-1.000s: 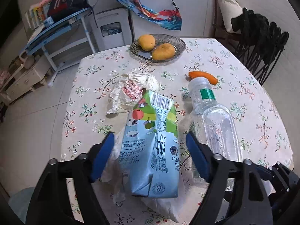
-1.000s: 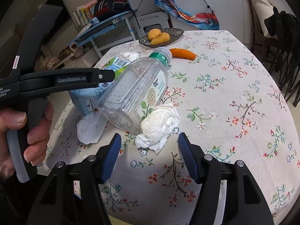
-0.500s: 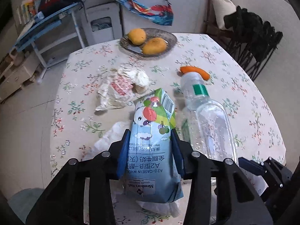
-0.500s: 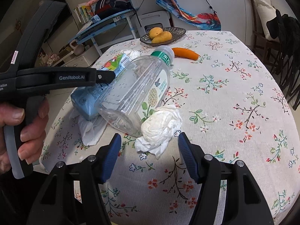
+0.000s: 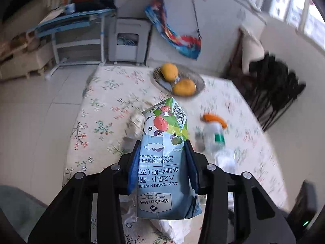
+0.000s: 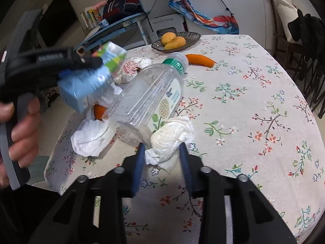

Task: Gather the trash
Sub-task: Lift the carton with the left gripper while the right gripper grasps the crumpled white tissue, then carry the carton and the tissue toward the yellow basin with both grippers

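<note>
My left gripper is shut on a blue-and-green milk carton, which hangs lifted and tilted above the flowered table; the right wrist view shows the carton up at the left. My right gripper is closing, its blue pads pressing both sides of a crumpled white tissue on the cloth. An empty clear bottle lies right behind the tissue. A crumpled wrapper with red print and a white plastic bag lie left of the bottle.
A carrot lies beyond the bottle cap, and a bowl of mangoes stands at the far edge. Something orange sits in the white bag. A person's hand grips the left tool. Dark chairs flank the table's right side.
The left gripper shut on the milk carton and lifted it off the white bag, tilting as it rose. The right gripper, still in place, narrowed from wide open onto the tissue.
</note>
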Demonstrator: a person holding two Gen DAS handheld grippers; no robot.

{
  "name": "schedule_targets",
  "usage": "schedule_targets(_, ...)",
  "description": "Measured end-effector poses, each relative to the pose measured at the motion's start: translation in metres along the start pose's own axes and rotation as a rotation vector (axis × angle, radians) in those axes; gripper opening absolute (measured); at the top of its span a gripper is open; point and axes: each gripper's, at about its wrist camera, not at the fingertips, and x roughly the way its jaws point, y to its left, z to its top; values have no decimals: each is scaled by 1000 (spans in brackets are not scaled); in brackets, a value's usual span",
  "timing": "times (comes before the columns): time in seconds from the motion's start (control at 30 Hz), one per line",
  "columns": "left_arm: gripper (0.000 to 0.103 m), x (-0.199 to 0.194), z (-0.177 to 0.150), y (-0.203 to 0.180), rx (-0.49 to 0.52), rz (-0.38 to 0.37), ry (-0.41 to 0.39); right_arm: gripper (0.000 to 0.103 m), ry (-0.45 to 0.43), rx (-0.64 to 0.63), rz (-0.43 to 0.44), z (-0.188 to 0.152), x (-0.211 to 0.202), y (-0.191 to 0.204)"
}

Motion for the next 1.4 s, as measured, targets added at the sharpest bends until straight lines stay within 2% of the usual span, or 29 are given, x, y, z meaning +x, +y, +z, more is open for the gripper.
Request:
schedule_targets(0.13,40,-7,4,15,-81,-29,-23,24,-5,-18,5,-1,-1,4)
schedule_targets(0.43,40,-25,1,21,-106,-14,-82,22,-27,0,25,-3,-9,3)
schedule_targets(0.67,40,-36,-3,21,-96,-2,-112,22,-41,33,64,-6,-19,2)
schedule_targets(1.03,40,-66,-20,21,-77,23,-174,22,-60,6,106,-12,-31,16)
schedule_targets(1.27,40,-83,-42,26,-86,29,-176,22,-73,-14,130,-23,-42,28)
schedule_targets(1.4,40,-94,-62,19,-53,44,-177,22,-78,-29,144,-33,-50,35)
